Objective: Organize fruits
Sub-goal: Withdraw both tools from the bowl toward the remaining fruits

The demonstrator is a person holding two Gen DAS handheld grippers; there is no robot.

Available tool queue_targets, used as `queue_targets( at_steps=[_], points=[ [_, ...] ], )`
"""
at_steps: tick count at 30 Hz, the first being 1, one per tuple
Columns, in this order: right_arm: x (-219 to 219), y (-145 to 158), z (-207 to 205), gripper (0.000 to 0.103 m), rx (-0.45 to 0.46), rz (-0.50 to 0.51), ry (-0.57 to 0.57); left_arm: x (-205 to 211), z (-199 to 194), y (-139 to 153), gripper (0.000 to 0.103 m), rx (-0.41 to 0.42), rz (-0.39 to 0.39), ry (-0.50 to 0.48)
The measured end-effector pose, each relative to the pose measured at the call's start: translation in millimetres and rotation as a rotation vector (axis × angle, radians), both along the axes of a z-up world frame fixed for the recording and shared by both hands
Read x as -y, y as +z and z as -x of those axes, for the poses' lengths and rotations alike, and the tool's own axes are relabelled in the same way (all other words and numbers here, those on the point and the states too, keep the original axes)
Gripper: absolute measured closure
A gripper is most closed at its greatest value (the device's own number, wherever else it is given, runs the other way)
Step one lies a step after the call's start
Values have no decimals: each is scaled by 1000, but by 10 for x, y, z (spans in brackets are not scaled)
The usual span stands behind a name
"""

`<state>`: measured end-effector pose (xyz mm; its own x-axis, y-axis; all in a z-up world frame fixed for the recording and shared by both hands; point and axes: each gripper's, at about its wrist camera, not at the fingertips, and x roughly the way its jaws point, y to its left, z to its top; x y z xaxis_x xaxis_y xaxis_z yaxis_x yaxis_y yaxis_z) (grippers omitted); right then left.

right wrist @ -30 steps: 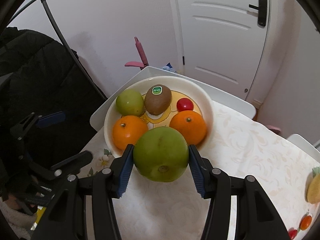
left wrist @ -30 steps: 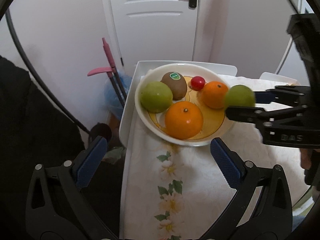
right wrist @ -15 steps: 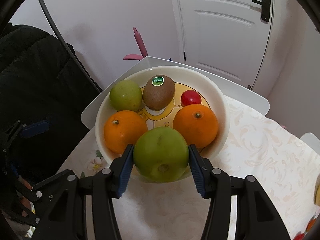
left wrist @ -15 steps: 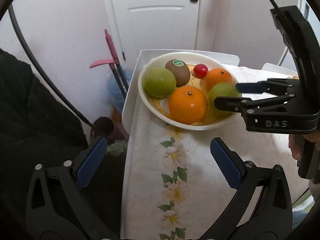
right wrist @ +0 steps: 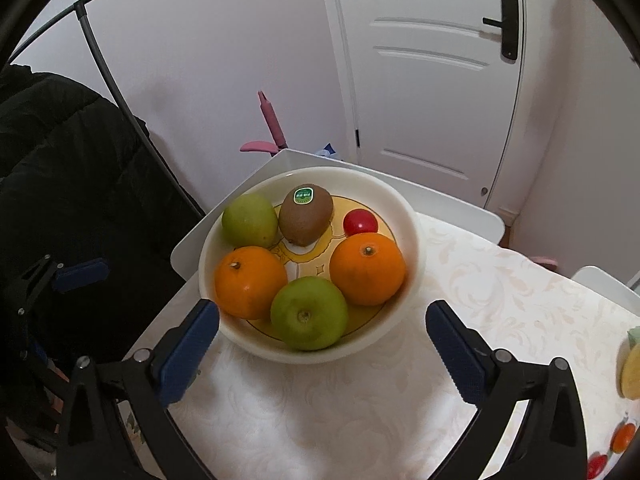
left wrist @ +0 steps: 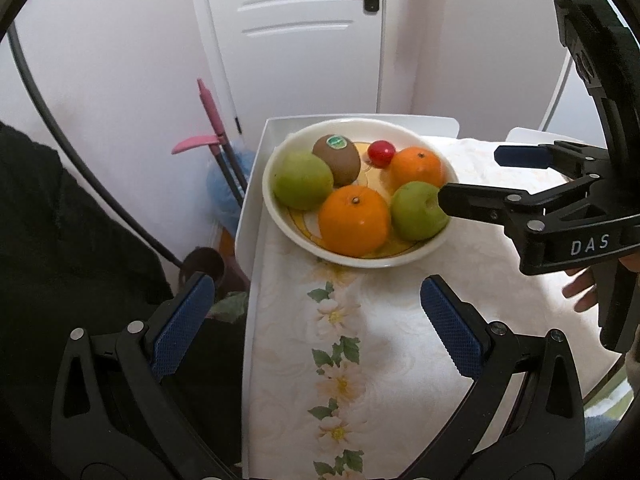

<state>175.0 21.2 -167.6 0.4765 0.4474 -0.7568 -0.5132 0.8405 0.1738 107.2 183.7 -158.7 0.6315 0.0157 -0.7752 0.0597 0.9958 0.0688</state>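
Observation:
A white bowl (right wrist: 412, 216) (left wrist: 400, 258) stands at the table's far left end. It holds two oranges (right wrist: 250, 282) (right wrist: 367, 269), a kiwi (right wrist: 306, 214), a small red fruit (right wrist: 360, 222), a green apple at the back (right wrist: 249, 219) and a green apple at the front (right wrist: 309, 313) (left wrist: 418, 210). My right gripper (right wrist: 322, 330) (left wrist: 468, 178) is open, its fingers either side of the bowl's near rim, apart from the front apple. My left gripper (left wrist: 316, 320) is open and empty over the tablecloth, short of the bowl.
The table has a floral cloth (left wrist: 340, 360) and a white raised edge (left wrist: 250, 216). A black coat (right wrist: 60, 168) hangs left of the table. A pink-handled tool (left wrist: 208, 120) leans by the white door (left wrist: 304, 40). A yellow fruit (right wrist: 630, 368) lies at the right edge.
My right gripper carried the green apple to the bowl, set it at the front and opened. The apple now rests in the bowl. The left gripper stayed open.

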Motion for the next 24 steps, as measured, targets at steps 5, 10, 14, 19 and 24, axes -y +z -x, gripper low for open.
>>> queue_targets(
  at_steps=[5, 10, 14, 19, 24],
  points=[
    [102, 170, 96, 0, 5, -7, -16, 61, 44, 145, 0, 18, -7, -23],
    [262, 360, 242, 0, -7, -7, -50, 141, 33, 263, 0, 19, 24, -65],
    [408, 470, 355, 0, -1, 17, -91, 289, -20, 325, 0, 19, 20, -123],
    [667, 598, 486, 0, 18, 38, -186, 510, -102, 397, 0, 8, 40, -211],
    [1005, 740, 607, 0, 31, 38, -298, 824, -146, 492, 0, 16, 27, -307]
  ],
)
